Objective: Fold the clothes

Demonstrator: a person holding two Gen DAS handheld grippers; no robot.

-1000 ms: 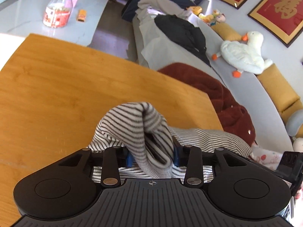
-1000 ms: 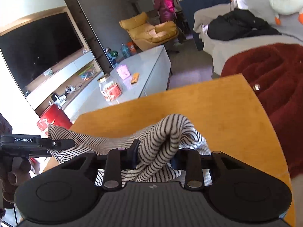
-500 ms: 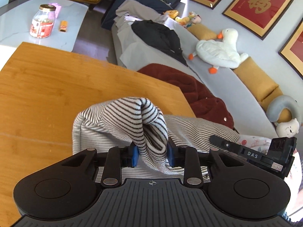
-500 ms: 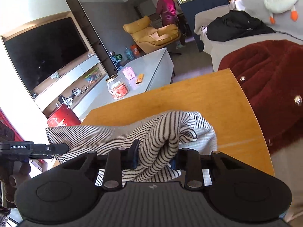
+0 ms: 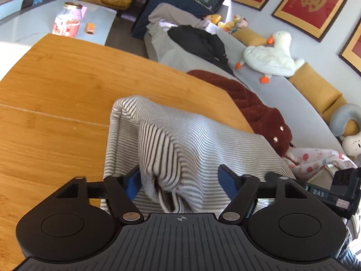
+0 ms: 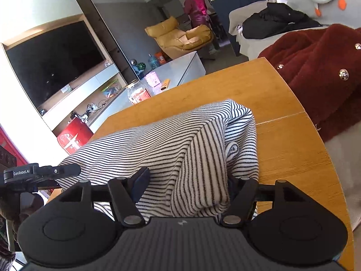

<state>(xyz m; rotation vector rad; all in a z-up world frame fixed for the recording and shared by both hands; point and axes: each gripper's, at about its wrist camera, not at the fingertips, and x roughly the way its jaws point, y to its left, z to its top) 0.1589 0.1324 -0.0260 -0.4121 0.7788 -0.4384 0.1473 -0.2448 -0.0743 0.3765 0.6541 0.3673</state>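
A black-and-white striped garment (image 5: 187,133) lies folded over on the wooden table (image 5: 56,85). A raised fold of it stands between the fingers of my left gripper (image 5: 180,177), whose jaws are opening; the blue pads no longer press on the cloth. In the right wrist view the same striped garment (image 6: 180,135) bunches between the fingers of my right gripper (image 6: 187,181), also opening, with its left pad clear of the cloth and its right pad hidden behind the fold. Each gripper shows at the edge of the other's view.
A dark red fleece coat (image 6: 315,72) drapes off the table's far edge onto a grey sofa (image 5: 282,94) with a plush duck. A low white table carries a jar (image 5: 67,22). A person (image 6: 196,6) stands far back by a yellow armchair.
Both grippers carried the pinched cloth across the table and lower, then their jaws spread wide. The striped folds slipped from the pads and are settling onto the garment.
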